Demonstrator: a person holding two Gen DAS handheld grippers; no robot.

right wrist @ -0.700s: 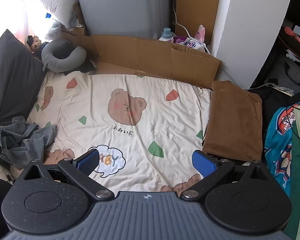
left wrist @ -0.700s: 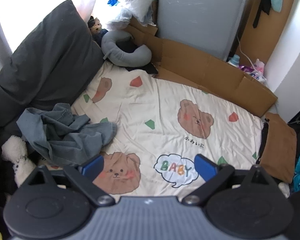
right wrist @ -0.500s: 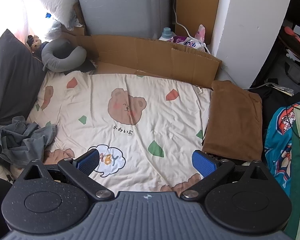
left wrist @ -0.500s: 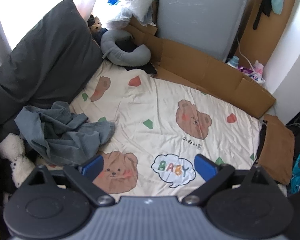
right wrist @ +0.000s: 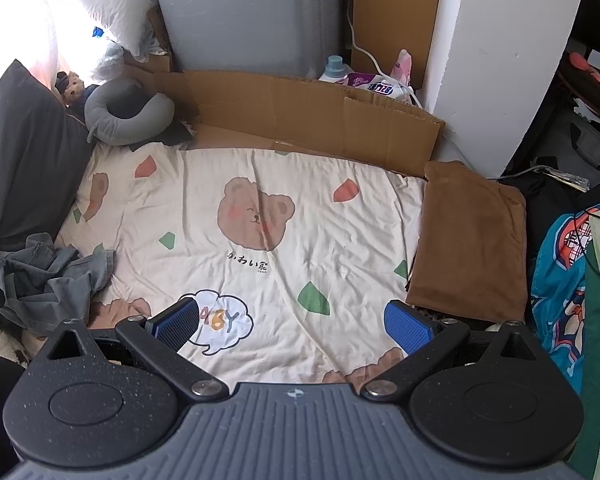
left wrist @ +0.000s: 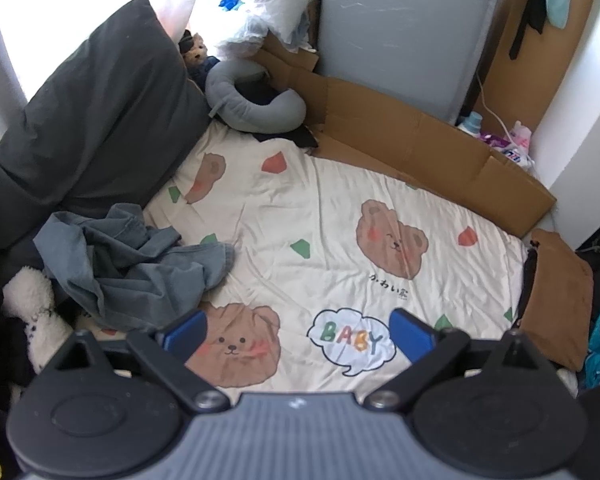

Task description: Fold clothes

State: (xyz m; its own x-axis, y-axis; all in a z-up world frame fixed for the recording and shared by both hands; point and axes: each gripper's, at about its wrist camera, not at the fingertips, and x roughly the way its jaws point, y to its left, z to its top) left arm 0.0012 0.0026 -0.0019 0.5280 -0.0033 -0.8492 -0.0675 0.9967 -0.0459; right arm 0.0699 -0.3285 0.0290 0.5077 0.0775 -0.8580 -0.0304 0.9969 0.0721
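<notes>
Both jaws released, spread wide, nothing between them: I see my left gripper [left wrist: 298, 334] hanging over the bear-print sheet [left wrist: 340, 216], pads framing the "BABY" speech bubble [left wrist: 350, 340] and a brown bear face print [left wrist: 236, 348]; my right gripper [right wrist: 292, 322] hangs over the same sheet further right, its left pad over the bubble's edge, its right pad near the front corner of a folded brown cloth [right wrist: 470, 236]. The task's thing, a crumpled grey-blue garment [left wrist: 132, 268], lies in a heap on the left edge of the sheet, partly against the dark grey pillow [left wrist: 96, 136] and just beside a white fluffy plush [left wrist: 30, 300]. From the right wrist it sits at far left [right wrist: 48, 276], well apart from that gripper; the left one is nearer, its left pad just past the heap's lower edge, not touching as far as I can tell. Behind the sheet: a grey neck pillow [left wrist: 252, 100] with a small teddy [left wrist: 196, 50] next to it, flattened cardboard [right wrist: 312, 116] along the far side, a grey appliance [right wrist: 248, 16] standing behind that, a white pillow [right wrist: 112, 4] in the bright corner. By the white wall, a detergent bottle [right wrist: 334, 66] and a pink-and-white pouch [right wrist: 374, 84]. Folded brown cloth lies at the sheet's right edge, touching it. Blue cartoon-print fabric [right wrist: 560, 276] at far right.
</notes>
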